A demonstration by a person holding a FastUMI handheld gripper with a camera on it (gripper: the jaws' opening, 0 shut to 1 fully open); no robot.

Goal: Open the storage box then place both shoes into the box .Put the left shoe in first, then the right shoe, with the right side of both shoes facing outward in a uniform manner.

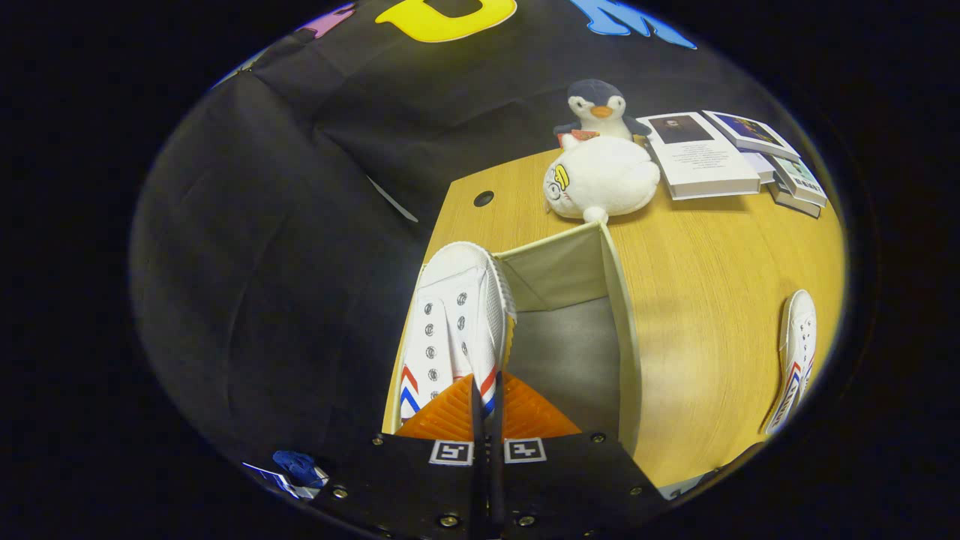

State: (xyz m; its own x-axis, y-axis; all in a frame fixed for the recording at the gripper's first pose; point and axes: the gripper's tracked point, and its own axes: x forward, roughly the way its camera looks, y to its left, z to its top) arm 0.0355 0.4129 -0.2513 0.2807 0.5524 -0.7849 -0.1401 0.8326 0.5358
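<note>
over the left wall of the open storage box (619, 330) hangs a white shoe (457, 315), toe pointing away, its laceless eyelets up and red and blue stripes on its sides near the heel. the gripper (486, 401) is closed tight on the heel end of this shoe, both fingers (450, 412) pressing a thin edge of it between them, with next to no gap. the box stands on the wooden surface (705, 300) by its left edge, lid off, pale cloth walls and a grey bottom showing to the right of the held shoe. just beyond the box lies a white plush toy (600, 176), touching the far corner, and behind that sits a plush penguin (598, 105). right of the toys lies a spread of books (731, 154), some stacked. well apart from the box, near the right edge of the surface, the second shoe (795, 360) lies on its side, sole toward the box.
</note>
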